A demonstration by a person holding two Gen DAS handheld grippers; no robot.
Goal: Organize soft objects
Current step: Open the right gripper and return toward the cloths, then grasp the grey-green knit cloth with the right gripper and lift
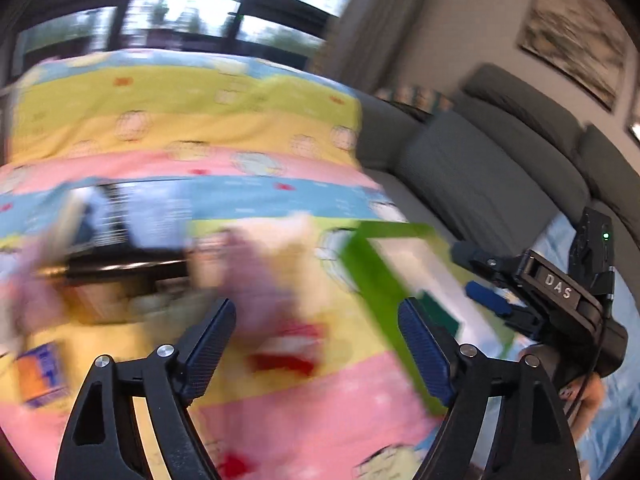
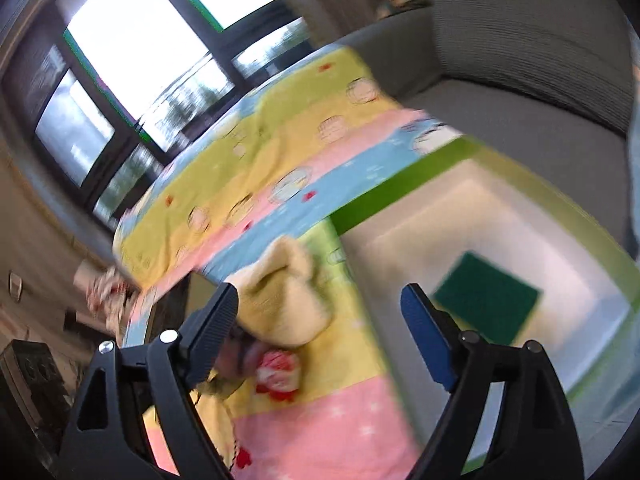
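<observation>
My left fingers (image 1: 316, 344) stand wide apart and hold nothing; my right fingers (image 2: 320, 332) are equally wide and also empty. Both views are smeared by motion, so fine detail is unreliable. The plush toy (image 2: 286, 300), cream-coloured with a red-and-white patch at its lower end, lies on the striped cloth (image 2: 320, 420) covering the tabletop, at about 11 o'clock from my right fingers and just beside the left pad. In the left view the same plush toy (image 1: 264, 276) sits at 12 o'clock, just ahead of the open gap. The green-rimmed bin (image 2: 404, 188) stands at 2 o'clock in the right view, near the toy, with a dark green pad (image 2: 486, 300) lying flat on its floor. I judge the toy light, soft and compressible, not fragile, with pile that should resist slipping. The body should be taken across its thickest middle, not by an ear or limb, which would stretch and let it swing. The cloth beneath is loose; a low approach risks pinching it together with the toy.
</observation>
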